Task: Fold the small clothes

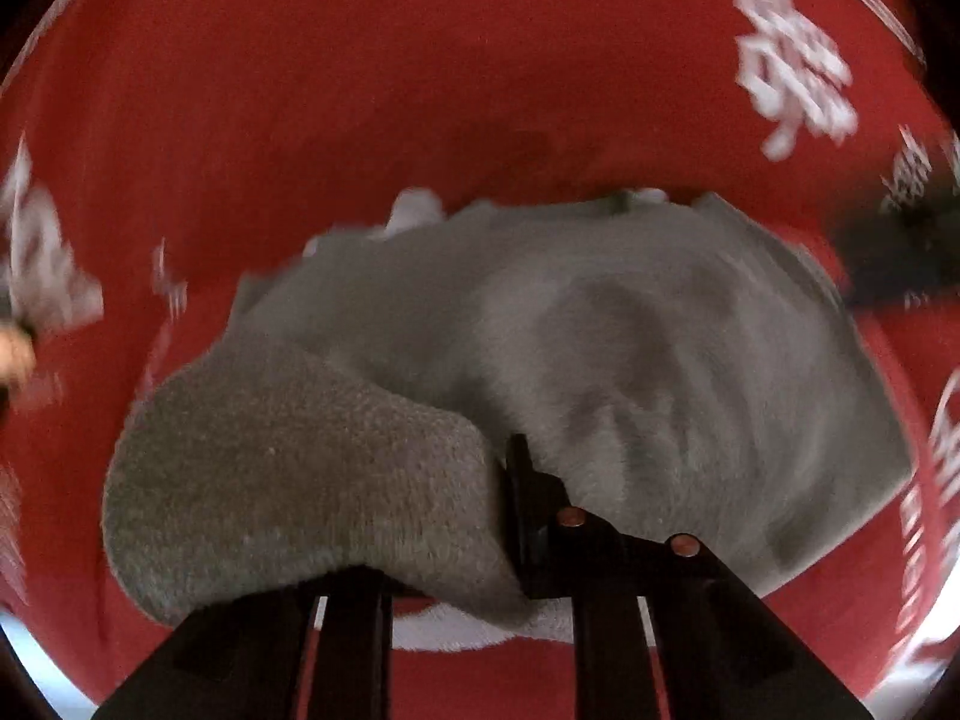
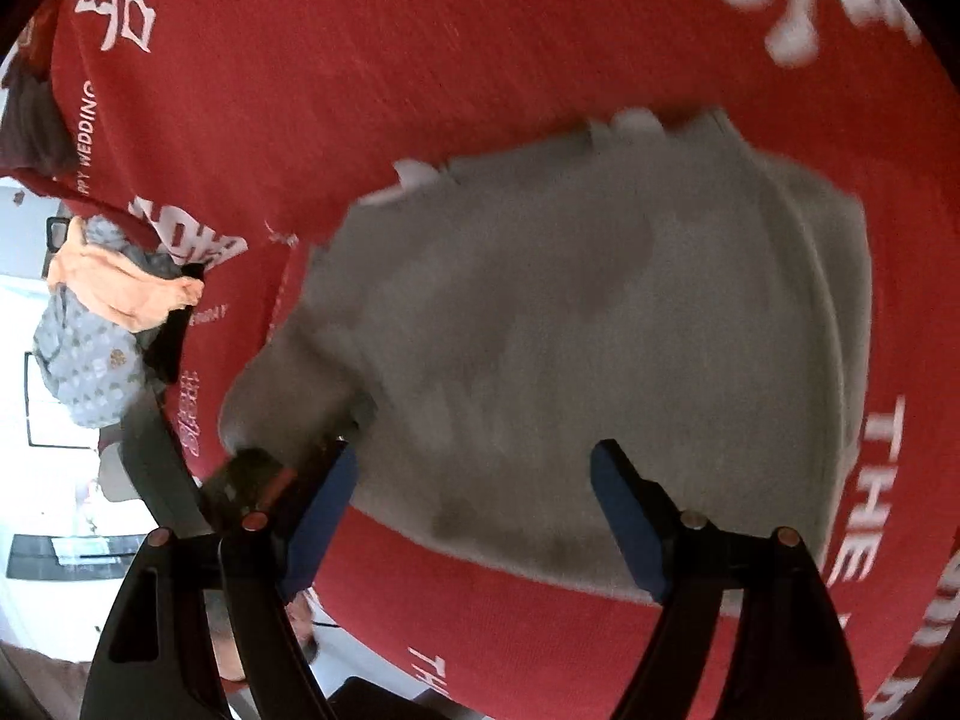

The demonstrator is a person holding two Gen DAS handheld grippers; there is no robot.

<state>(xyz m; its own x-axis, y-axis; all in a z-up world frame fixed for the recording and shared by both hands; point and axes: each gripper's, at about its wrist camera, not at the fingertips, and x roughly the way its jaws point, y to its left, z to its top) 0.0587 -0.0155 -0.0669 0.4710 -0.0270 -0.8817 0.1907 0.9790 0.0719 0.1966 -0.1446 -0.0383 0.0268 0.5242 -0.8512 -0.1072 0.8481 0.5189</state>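
A grey knitted garment (image 2: pixel 588 324), soft and rumpled, lies on a red cloth (image 2: pixel 372 60) printed with white lettering. The left gripper (image 1: pixel 504 516) has its jaws clenched on a fuzzy fold at the garment's near edge. Above the garment, the right gripper (image 2: pixel 474 516) hovers, its 2 blue-padded jaws released

Left black two-finger gripper (image 1: pixel 510 516), at the bottom centre of its wrist view, points steeply downward; its jaws are clamped on a fold of grey knitted garment (image 1: pixel 288 480). Right black two-finger gripper with blue pads (image 2: pixel 471 516), at the bottom of its wrist view, points steeply downward, jaws spread wide, nothing pinched between them.
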